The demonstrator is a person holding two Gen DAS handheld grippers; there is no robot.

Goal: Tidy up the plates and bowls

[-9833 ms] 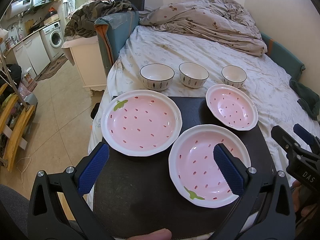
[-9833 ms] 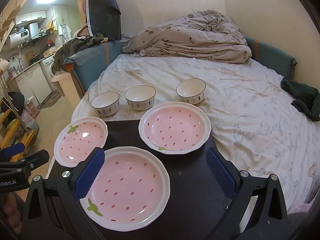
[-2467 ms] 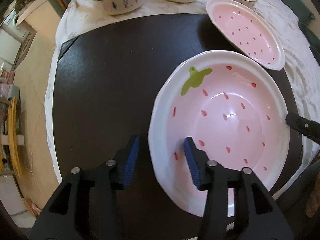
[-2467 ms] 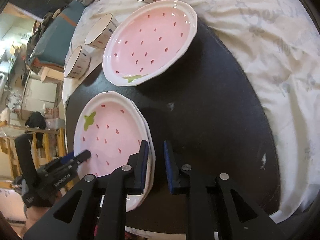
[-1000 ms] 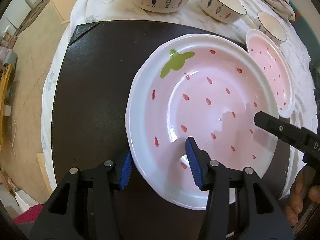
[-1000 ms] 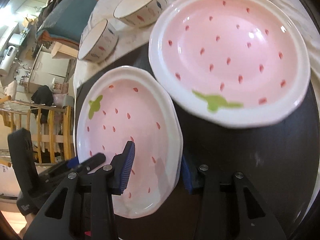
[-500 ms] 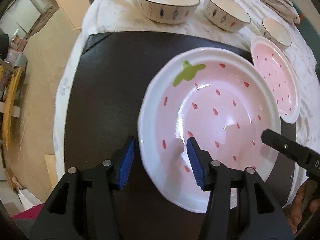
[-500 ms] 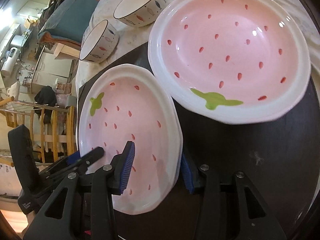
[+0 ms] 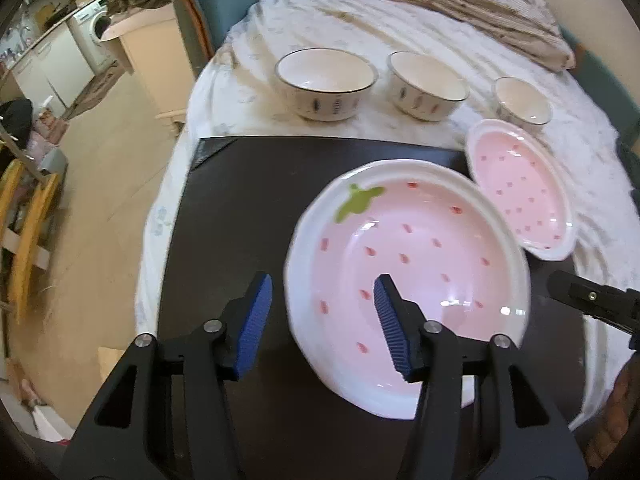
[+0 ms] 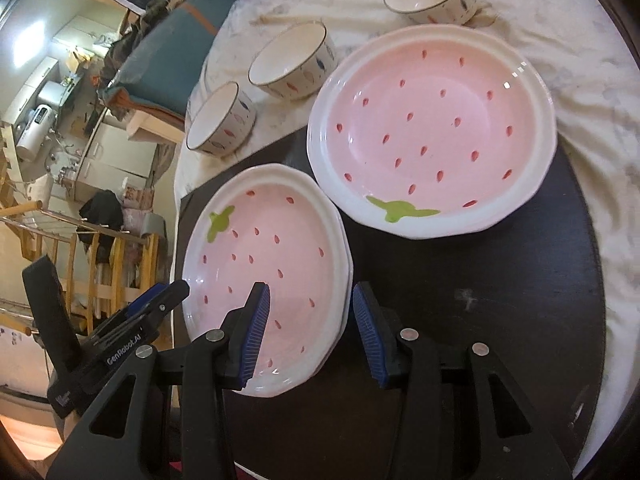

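Three bowls [image 9: 326, 84] stand in a row on the bedsheet [image 9: 248, 92] just past the far edge of the black board [image 9: 240, 216], apart from one another. Two pink strawberry plates lie stacked near the board's front edge, seen as the stack [image 9: 408, 280] with a second white rim showing under the top one in the right wrist view. Another pink plate [image 10: 432, 132] sits at the far right corner of the board, partly over the sheet, its rim close beside the stack. A rumpled quilt [image 9: 460, 4] lies further up the bed, well clear of the dishes.

Left claw [image 9: 322, 318] straddles the stack's left rim; its jaws have just been opening, and neither blue pad presses the rim now, with a clear gap on both sides. Right claw [image 10: 308, 330] straddles the stack's right rim at a middling width; one pad hangs over the pink inside, the other just outside the rim, and no pad is seen pressing.
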